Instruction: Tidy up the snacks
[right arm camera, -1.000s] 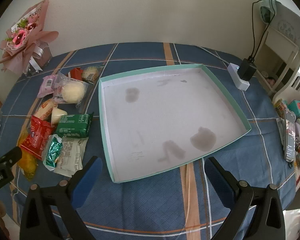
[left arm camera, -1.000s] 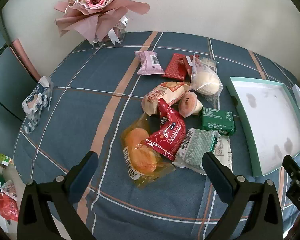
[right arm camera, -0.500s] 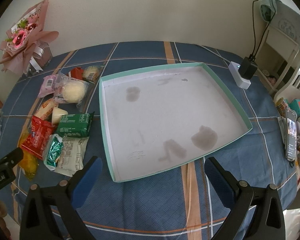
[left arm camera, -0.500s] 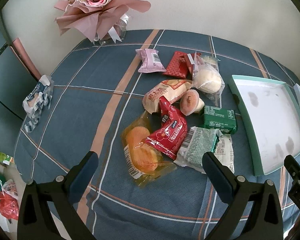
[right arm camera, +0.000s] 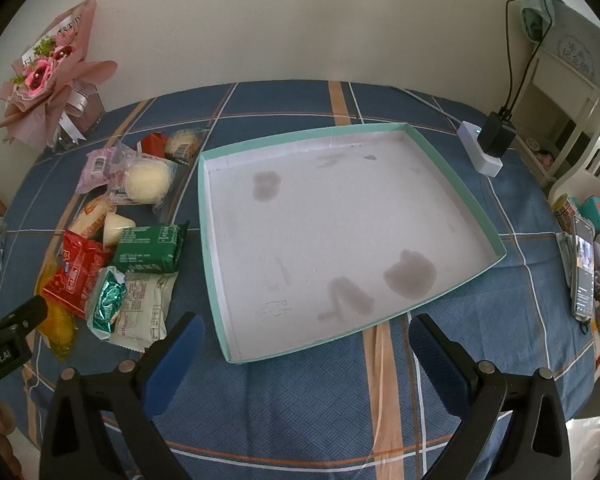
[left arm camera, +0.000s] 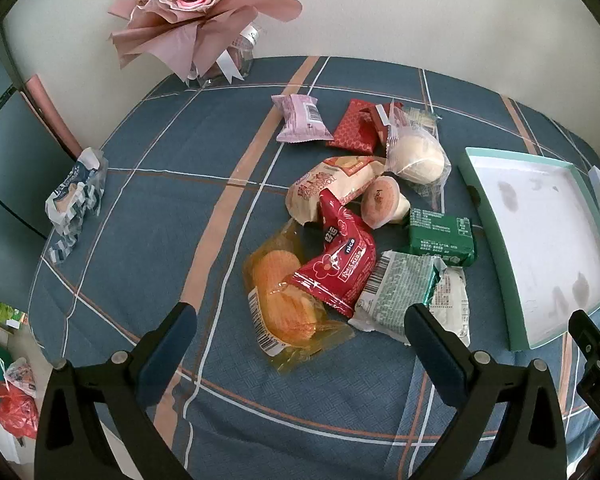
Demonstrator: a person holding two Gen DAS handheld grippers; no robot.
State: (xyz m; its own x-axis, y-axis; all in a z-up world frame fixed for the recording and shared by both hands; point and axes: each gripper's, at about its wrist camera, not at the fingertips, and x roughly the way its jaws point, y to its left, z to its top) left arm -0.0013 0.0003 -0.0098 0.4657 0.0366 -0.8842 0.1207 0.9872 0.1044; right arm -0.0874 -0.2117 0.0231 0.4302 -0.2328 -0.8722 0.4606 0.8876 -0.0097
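Hovering over the snack pile, both grippers empty

Looking down my left gripper [left arm camera: 300, 334], I see its jaws spread wide with nothing between them, held above the near edge of the snack pile on the blue plaid tablecloth [left arm camera: 172, 184]. Nearest my fingers lies a clear yellow bag of orange crisps [left arm camera: 286, 300], and a red packet [left arm camera: 338, 266] rests partly on top of it. Just right of that sits a green-and-white wrapper [left arm camera: 400, 292], and beyond it a dark green bar [left arm camera: 440, 236]. Farther back: a small sealed cup [left arm camera: 382, 204] on its side, a cream packet with red print [left arm camera: 332, 186], a round bun in clear wrap [left arm camera: 418, 160], a dark red pouch [left arm camera: 356, 132] and a pink packet [left arm camera: 300, 118].

My right gripper [right arm camera: 304, 350] is also spread open and holds nothing. It hangs over the near edge of the shallow teal-rimmed box [right arm camera: 208, 240], which lies just right of the pile. The box's white floor shows a few grey stains and no snacks.

A pink bouquet [left arm camera: 192, 12] stands at the far left by the wall. A white power strip [right arm camera: 480, 152] sits past the box's far right corner.
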